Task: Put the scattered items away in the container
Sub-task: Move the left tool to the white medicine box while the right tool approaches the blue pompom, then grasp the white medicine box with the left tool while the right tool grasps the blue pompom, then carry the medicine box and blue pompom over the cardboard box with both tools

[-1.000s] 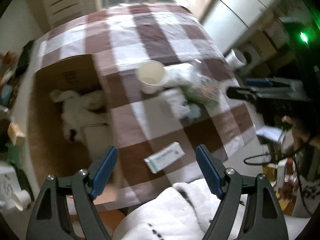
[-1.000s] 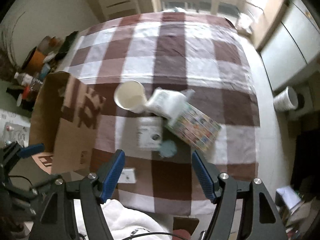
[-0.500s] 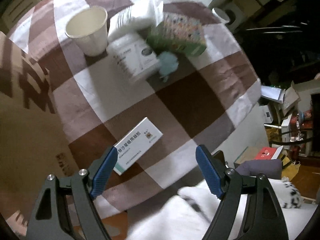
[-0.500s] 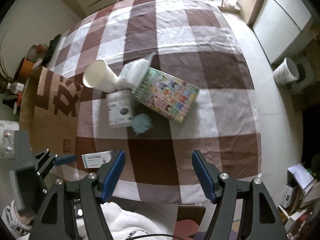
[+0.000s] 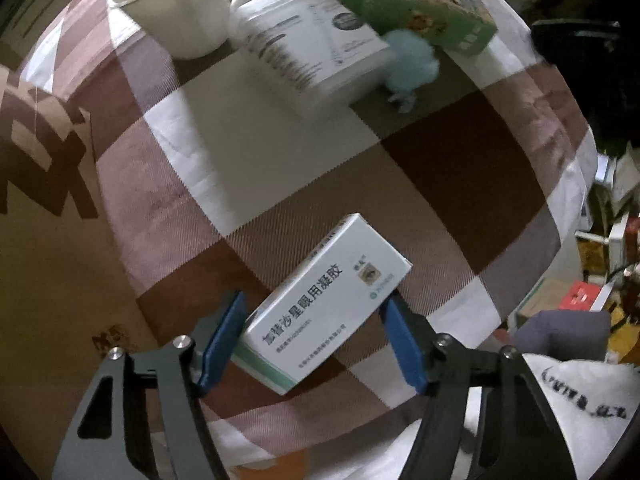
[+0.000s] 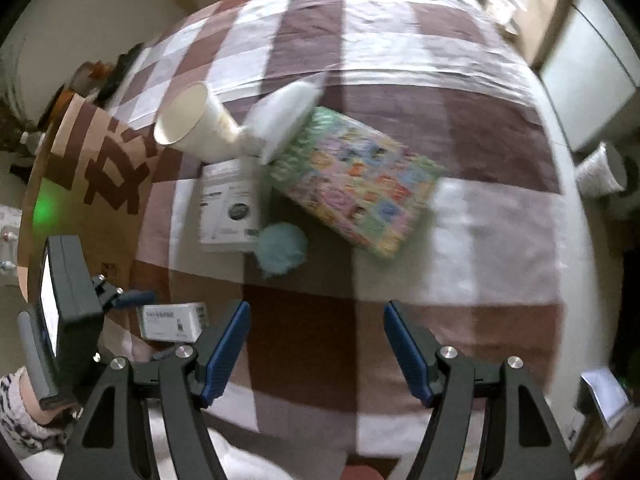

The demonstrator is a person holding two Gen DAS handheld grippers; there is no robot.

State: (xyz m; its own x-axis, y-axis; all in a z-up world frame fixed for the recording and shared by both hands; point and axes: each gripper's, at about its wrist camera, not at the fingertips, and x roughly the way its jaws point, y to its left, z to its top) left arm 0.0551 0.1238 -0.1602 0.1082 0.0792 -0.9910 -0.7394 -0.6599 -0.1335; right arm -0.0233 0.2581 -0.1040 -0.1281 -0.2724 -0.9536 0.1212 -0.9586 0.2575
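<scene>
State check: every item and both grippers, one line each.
left gripper: open, jaws straddling the eye-gel box
eye-gel box: flat on the tablecloth, not gripped
right gripper: open, empty
paper cup: upright, looks empty
white carton: lying flat
colourful box: lying flat
blue pompom: loose beside the white carton
cardboard box: open

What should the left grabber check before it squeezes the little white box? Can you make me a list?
1. Left gripper open: ok.
2. Small white box between its fingers: ok, one finger on each side.
3. Box lying flat on the checked cloth: ok.
4. Fingers touching the box: cannot tell.
5. Cardboard box close beside it for the drop: ok.
6. Right gripper out of the way: ok, open and empty.
</scene>
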